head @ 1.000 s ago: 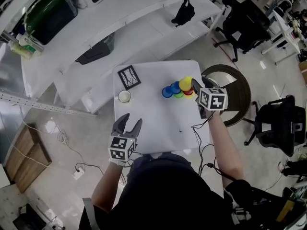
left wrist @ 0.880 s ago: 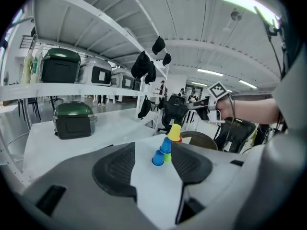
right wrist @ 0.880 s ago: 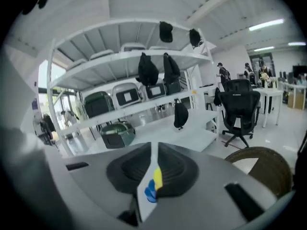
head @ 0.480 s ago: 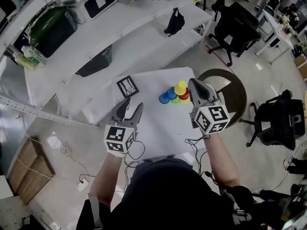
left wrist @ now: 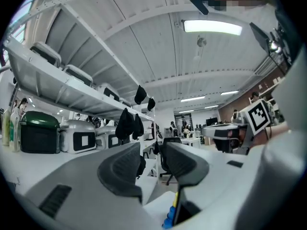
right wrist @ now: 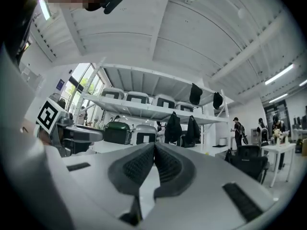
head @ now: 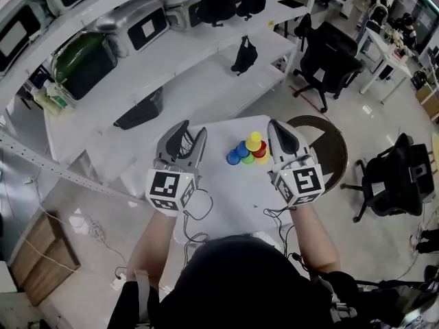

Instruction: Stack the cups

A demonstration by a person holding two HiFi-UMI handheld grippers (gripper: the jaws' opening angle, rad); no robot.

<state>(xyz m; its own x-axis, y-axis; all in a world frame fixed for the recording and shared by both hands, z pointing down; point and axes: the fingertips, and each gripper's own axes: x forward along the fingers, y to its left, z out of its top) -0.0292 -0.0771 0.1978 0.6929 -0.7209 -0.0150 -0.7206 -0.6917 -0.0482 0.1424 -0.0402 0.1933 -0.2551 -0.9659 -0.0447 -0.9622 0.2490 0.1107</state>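
A cluster of small cups (head: 248, 149) in yellow, blue, red and green stands on the white table (head: 230, 197). Both grippers are held high above the table and point level, away from me. My left gripper (head: 186, 134) is left of the cups; its jaws have just been closing, a gap still shows and nothing is between them. In the left gripper view (left wrist: 151, 157) a sliver of the blue and yellow cups (left wrist: 169, 220) shows low down. My right gripper (head: 278, 131), right of the cups, is shut on nothing, and its pads meet in the right gripper view (right wrist: 154, 150).
White shelving (head: 171, 67) with grey cases and hanging black bags (head: 241, 55) runs behind the table. A round dark stool (head: 328, 137) stands at the table's right, with office chairs (head: 394, 184) further right. Cables (head: 199, 204) trail from both grippers.
Both grippers rose from table height to well above it and now point level. The right jaws went from open to shut. The left jaws narrowed.
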